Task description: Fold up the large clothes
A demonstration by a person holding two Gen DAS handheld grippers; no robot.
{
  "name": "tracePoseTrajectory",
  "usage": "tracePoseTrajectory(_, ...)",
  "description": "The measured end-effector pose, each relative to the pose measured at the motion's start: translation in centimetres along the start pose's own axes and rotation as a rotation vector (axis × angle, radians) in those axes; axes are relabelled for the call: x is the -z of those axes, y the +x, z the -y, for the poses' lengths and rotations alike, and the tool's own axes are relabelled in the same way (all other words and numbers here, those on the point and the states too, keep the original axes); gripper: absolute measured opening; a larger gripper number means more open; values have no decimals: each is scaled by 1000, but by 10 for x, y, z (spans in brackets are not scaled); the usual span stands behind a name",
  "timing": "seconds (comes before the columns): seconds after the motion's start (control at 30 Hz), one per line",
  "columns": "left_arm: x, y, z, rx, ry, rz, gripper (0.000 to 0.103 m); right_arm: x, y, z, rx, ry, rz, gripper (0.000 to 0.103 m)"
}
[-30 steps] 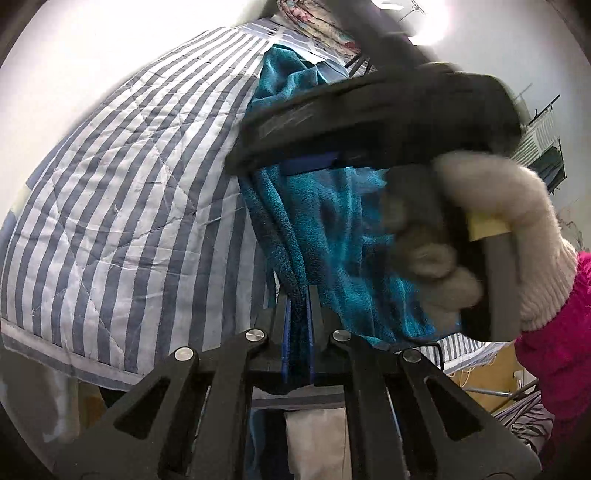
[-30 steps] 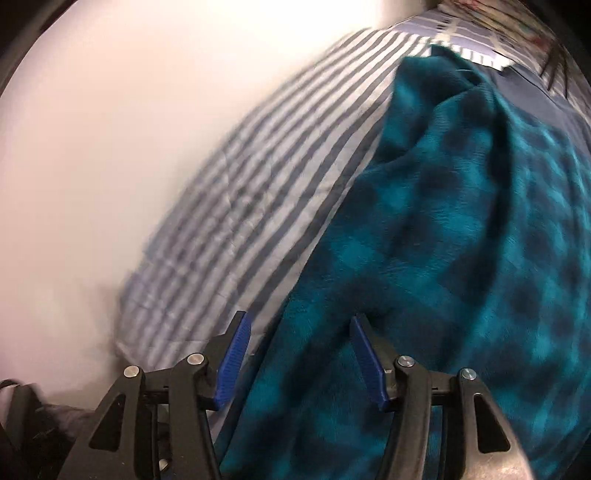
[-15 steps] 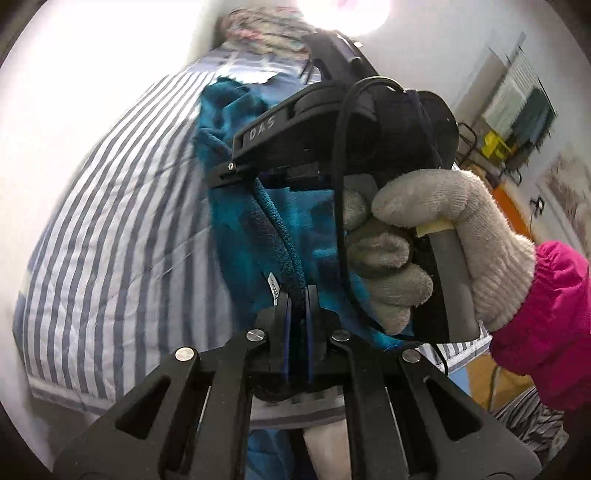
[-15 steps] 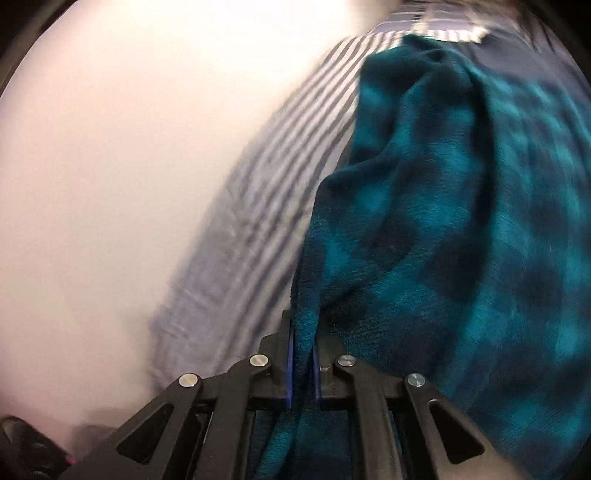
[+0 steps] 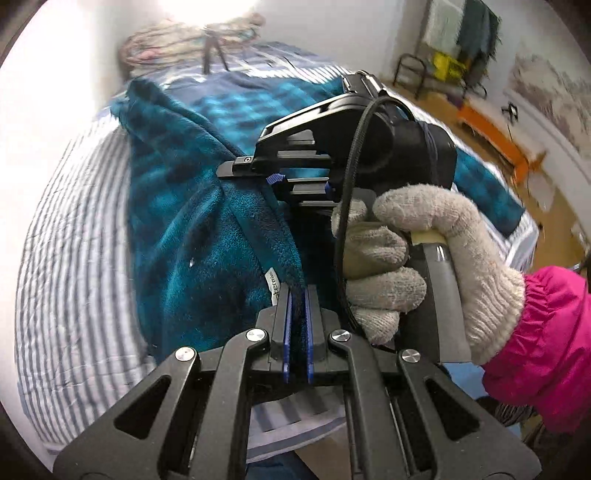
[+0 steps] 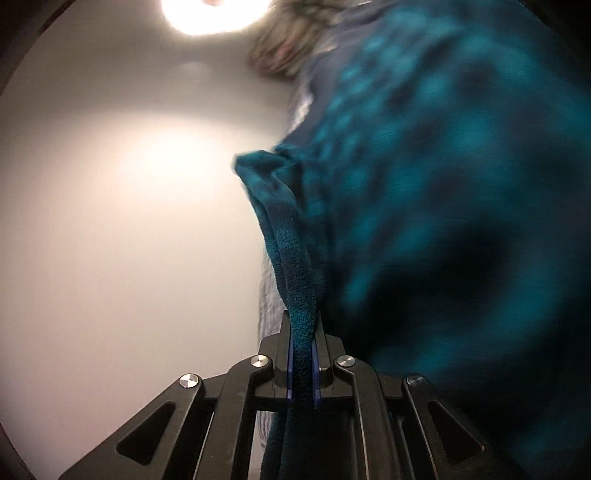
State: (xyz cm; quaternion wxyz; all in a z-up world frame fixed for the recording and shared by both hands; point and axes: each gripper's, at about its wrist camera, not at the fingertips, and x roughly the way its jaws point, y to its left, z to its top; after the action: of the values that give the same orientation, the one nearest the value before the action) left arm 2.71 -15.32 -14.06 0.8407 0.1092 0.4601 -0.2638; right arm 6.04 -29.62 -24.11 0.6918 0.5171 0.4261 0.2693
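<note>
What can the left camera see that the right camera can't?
Only the left wrist view shows the gloved hand with its pink sleeve, the right gripper from outside, the striped quilt spread out, and the orange bench. Only the right wrist view shows a wide plain wall and a bright lamp. Both show the teal checked fleece, clamped in each camera's own fingers; the left gripper is shut on it too.

My left wrist camera looks steeply down along its fingers at the striped bed (image 5: 70, 258), close over the teal fleece (image 5: 192, 229), with my right gloved hand (image 5: 424, 258) just ahead. My right wrist camera faces more level, nearly against the same fleece (image 6: 443, 184), the wall (image 6: 110, 221) beyond.
</note>
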Motion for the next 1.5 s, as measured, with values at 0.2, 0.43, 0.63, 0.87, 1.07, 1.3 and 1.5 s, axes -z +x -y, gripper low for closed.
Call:
tracePoseTrajectory(0.2, 8, -2, 15, -19, 31, -15, 3, 7, -1, 9, 50, 21, -10, 5)
tracePoseTrajectory(0.43, 23, -16, 6, 4, 20, -6, 4, 6, 2, -14, 84, -3, -31, 5)
tracePoseTrajectory(0.63, 36, -60, -23, 188, -92, 2, 34, -11, 10, -25, 141, -70, -92, 14)
tracePoseTrajectory(0.87, 58, -78, -104, 152, -350, 35, 43, -2, -18, -40, 207, -146, -193, 43)
tracePoseTrajectory(1.07, 56, -64, -109, 146, -365, -1, 36, 26, -25, -65, 333, -318, -266, 41)
tracePoseTrajectory(1.3, 30, -42, -90, 135, -323, -16, 35, 12, -17, -132, 370, -595, -171, 41)
tracePoseTrajectory(1.5, 16, -23, -78, 167, -309, -25, 36, -40, 14, -185, 402, -774, -103, 41)
